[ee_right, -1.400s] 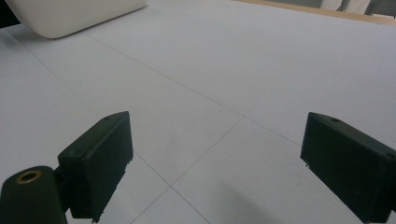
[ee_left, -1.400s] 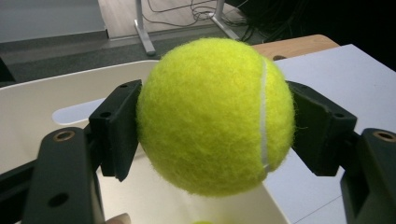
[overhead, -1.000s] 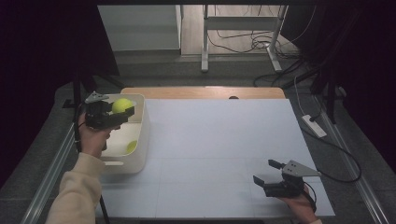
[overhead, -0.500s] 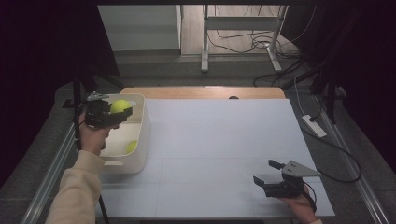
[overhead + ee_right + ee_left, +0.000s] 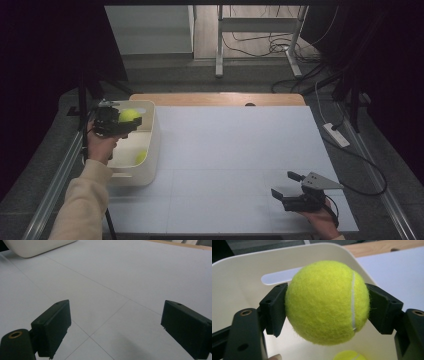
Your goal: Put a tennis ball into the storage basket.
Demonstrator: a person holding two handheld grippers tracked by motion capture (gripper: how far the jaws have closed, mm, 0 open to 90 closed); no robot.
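With the left tool (image 5: 131, 123) clamped on the tennis ball (image 5: 129, 115) just above the white bin (image 5: 150, 150), the step looks best done by lowering it beside the second ball (image 5: 141, 156) before letting go — the right tool (image 5: 287, 186) rests wide open and empty over the desk (image 5: 235, 150).

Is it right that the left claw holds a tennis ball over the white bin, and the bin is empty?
Not empty. The left claw does hold a tennis ball over the white bin, but the left gripper view shows a second ball inside.
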